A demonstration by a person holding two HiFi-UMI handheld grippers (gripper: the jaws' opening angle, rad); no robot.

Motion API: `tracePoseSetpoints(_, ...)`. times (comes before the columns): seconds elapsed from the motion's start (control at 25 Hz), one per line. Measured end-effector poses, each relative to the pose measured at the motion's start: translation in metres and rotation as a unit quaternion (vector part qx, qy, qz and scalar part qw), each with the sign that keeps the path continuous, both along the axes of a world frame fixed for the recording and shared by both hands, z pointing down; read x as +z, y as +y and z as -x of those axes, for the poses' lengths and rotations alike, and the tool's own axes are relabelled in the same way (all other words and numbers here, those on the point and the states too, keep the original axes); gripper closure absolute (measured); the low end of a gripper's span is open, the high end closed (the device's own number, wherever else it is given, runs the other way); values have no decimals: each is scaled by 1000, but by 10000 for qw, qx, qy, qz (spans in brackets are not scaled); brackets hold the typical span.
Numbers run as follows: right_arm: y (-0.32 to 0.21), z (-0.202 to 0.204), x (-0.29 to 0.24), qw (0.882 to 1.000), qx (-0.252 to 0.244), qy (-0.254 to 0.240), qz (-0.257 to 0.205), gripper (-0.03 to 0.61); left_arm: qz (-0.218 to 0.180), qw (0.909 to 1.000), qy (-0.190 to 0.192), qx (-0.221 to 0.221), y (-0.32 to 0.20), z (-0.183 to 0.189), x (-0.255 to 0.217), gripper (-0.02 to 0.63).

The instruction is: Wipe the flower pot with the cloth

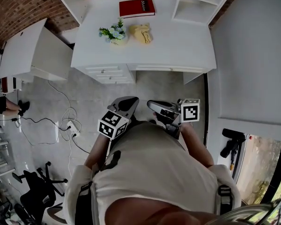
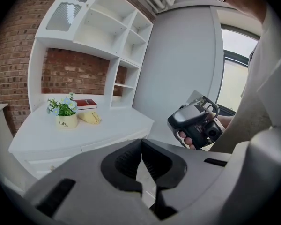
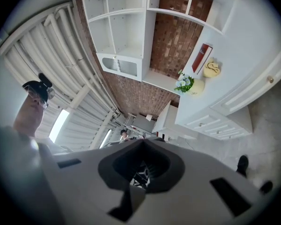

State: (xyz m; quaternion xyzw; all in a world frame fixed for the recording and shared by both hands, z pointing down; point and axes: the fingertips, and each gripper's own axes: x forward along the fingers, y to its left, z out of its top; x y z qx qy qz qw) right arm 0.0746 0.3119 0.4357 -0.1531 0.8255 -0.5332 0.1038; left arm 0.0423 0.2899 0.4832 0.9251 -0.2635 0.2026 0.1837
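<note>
Currently the approach step: left gripper (image 2: pixel 141 167) and right gripper (image 3: pixel 140 168), both closed and empty, are well short of the desk (image 1: pixel 178 43). Flower pot (image 1: pixel 115 33) sits left of its centre, cloth (image 1: pixel 141 33) just beside. The next move likely calls for opening onto the cloth.

The white bench (image 1: pixel 178 46) has a wide bare stretch along its front edge and across its right half. Near its middle stands a small cream flower pot with green leaves and pale blossoms (image 1: pixel 114 34), and just beside it on the right lies a crumpled yellow cloth (image 1: pixel 142 33). A flat red book (image 1: pixel 137 7) lies behind them. A white open shelf unit (image 1: pixel 201 1) closes off the back right corner. The grey floor (image 1: pixel 159 86) in front of the bench lies open. At its left, loose cables with a power strip (image 1: pixel 71 128) trail across it. A plain white wall panel (image 1: pixel 248 55) bounds the right side.
</note>
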Motion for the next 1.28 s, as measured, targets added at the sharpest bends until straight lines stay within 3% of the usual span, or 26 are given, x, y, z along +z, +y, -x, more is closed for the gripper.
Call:
tracePoseSetpoints(0.28,-52,16,2,9986,437,239,165,568,-28,9998,135,141,-56,28,2,592)
tracePoseSetpoints(0.6,-108,74,8,9970,234,644,347,568,81,9996,195,-177,-127,98,11,592)
tracePoseSetpoints(1.0,-160,136,18,9943,19,970,448,568,188,9986,349,-337,-179,159,22,592)
tracePoseSetpoints(1.28,-195,127,27,9921,292,1096,531,568,193,9983,281,-463,-201,168,22,592)
